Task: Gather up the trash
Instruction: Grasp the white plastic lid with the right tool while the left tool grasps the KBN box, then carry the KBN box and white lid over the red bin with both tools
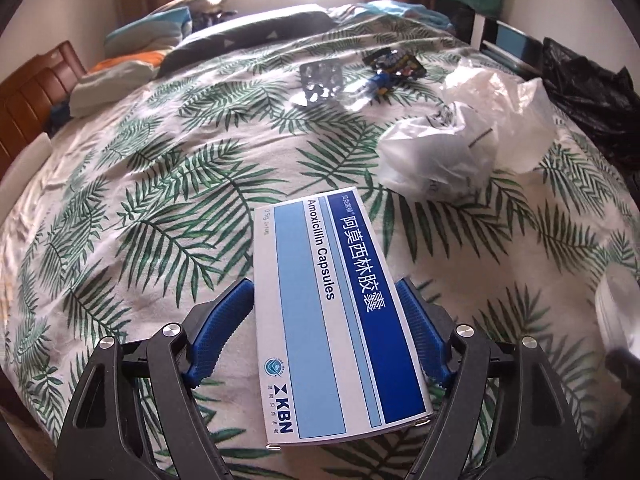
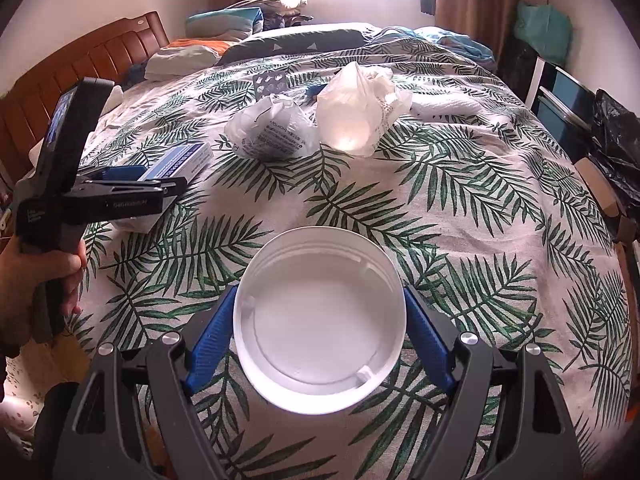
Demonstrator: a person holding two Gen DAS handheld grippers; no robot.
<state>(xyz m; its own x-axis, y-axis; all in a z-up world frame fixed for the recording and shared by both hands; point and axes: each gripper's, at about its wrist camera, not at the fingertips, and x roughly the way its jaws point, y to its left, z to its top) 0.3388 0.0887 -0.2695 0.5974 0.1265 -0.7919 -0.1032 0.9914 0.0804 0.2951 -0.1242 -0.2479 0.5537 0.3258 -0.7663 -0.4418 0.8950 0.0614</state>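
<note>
We have the medicine box (image 1: 340, 320) lying flat on the leaf-print bedspread (image 1: 152, 208), lengthwise between the blue pads of our left gripper (image 1: 325, 300). The right pad looks to be against the box's edge; at the left pad we cannot tell whether it touches or a thin gap is left. No earlier picture lets us judge more, so whether the grip is made we cannot say. The box reads "Amoxicillin Capsules", with Chinese characters on its dark blue band and "KBN" under a round emblem at the near end.

In the right wrist view that left gripper comes in from the left, angled down at the box, a hand (image 2: 28, 280) wrapped round its handle and a small lit screen on its back.

Our right gripper (image 2: 320, 320) points down over the bed and clasps a white round container (image 2: 320, 320), both pads pressed on its wall, the open mouth facing the camera.

Beyond the box lie two crumpled white plastic bags (image 1: 464, 140), one with small print we cannot read. Further back are a silver blister pack (image 1: 321, 80) and a dark snack wrapper (image 1: 394, 64), well apart from the box. Pillows (image 1: 248, 36) and a wooden headboard (image 1: 32, 92) stand at the far left, a black bag (image 1: 592, 96) at the right edge.
</note>
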